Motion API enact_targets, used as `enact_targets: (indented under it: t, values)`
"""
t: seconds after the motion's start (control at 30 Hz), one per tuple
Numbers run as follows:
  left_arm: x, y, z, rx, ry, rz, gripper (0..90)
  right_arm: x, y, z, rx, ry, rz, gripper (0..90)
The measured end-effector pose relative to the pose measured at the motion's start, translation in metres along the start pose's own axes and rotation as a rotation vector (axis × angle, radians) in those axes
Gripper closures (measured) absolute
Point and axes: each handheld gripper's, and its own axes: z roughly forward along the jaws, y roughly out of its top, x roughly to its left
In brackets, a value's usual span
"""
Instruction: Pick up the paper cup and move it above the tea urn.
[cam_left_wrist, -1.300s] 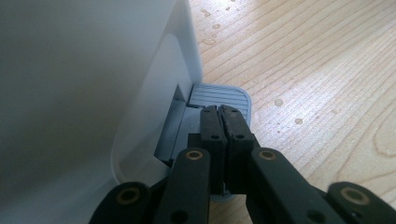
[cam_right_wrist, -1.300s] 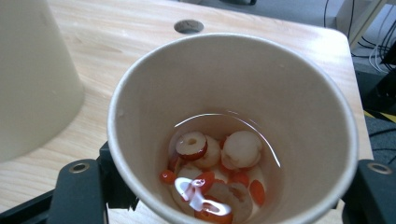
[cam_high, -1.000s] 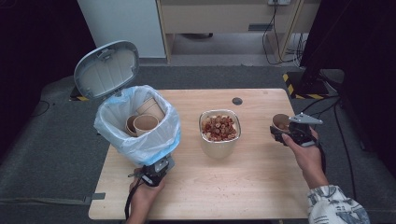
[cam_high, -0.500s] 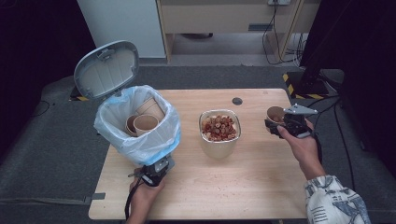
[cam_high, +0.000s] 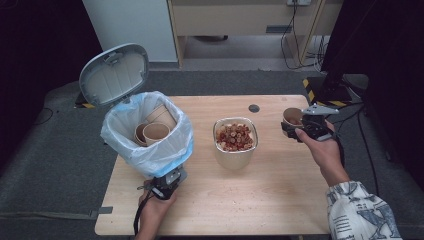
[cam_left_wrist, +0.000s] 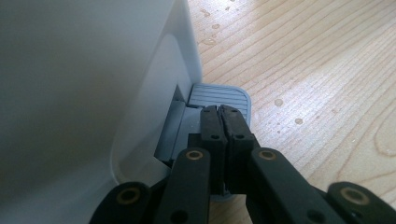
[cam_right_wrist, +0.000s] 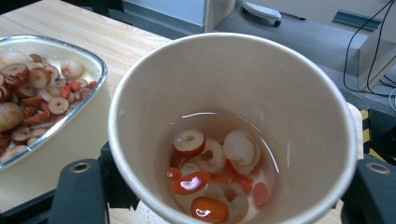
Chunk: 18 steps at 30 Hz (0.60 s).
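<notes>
My right gripper (cam_high: 300, 126) is clamping the paper cup (cam_right_wrist: 233, 126) of liquid and fruit slices, upright near the table's right edge so nothing spills. My left gripper (cam_left_wrist: 223, 116), jaws together, is pressing the bin's pedal (cam_left_wrist: 219, 95), keeping the lid (cam_high: 114, 74) open.

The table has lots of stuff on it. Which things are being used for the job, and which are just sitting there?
In use:
- paper cup with fruit and liquid, held in the right gripper
- bin pedal, pressed by the shut left gripper
- bin, lid up, with cups inside

Just sitting:
- container of dried fruit
- small dark disc
</notes>
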Motion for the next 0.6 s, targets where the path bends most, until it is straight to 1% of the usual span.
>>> enact_targets:
  t: [0.2, 0.6]
  values:
    - [0.000, 0.000, 0.000, 0.001, 0.001, 0.002, 87.6, 0.001, 0.007, -0.002, 0.001, 0.004, -0.002, 29.6]
    - [0.000, 0.000, 0.000, 0.001, 0.000, 0.002, 87.6, -0.001, 0.024, -0.002, -0.016, 0.014, -0.029, 29.7]
